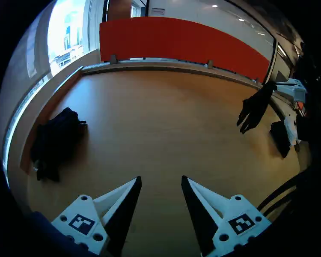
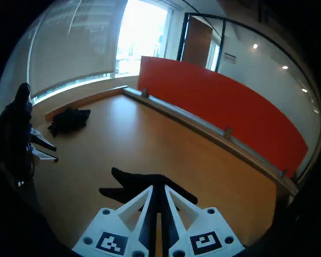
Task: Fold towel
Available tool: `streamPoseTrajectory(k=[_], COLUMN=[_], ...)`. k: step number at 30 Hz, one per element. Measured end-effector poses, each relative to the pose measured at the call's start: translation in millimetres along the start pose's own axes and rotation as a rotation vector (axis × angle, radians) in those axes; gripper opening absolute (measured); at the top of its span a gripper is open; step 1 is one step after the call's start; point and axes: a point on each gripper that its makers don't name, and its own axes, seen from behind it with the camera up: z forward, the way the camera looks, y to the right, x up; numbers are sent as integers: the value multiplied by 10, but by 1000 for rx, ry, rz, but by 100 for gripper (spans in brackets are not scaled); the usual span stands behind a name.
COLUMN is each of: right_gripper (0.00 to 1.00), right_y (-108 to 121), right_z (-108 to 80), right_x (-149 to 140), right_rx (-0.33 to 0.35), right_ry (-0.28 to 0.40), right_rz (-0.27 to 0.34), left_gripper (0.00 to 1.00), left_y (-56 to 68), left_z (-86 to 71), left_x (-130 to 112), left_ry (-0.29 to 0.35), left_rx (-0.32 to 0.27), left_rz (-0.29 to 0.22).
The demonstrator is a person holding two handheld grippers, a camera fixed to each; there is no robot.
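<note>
A dark towel (image 2: 139,184) is pinched between the fingers of my right gripper (image 2: 159,188), which is shut on it. In the left gripper view that same towel (image 1: 254,110) dangles from the right gripper (image 1: 289,88) above the wooden table (image 1: 169,120) at the far right. My left gripper (image 1: 160,180) is open over bare wood with nothing between its fingers. In the right gripper view it appears as the left gripper (image 2: 43,147) at the far left, with a dark sleeve (image 2: 15,124) behind it.
A crumpled dark cloth pile (image 1: 57,141) lies near the table's left edge, and the same pile (image 2: 68,120) appears in the right gripper view. Another dark folded item (image 1: 282,137) lies at the right. An orange partition (image 1: 182,43) and a raised ledge bound the far side.
</note>
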Motion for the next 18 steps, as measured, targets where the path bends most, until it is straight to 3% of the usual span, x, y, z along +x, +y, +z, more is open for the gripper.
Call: streamPoseTrajectory(k=[18], right_gripper=[4], right_y=[1203], right_z=[-440], right_x=[-288], right_rx=[-112], right_ry=[-40], right_rz=[12], left_gripper=[68], left_y=[124], left_z=[33], left_x=[38], left_ry=[-16], left_rx=[13], left_rz=[21])
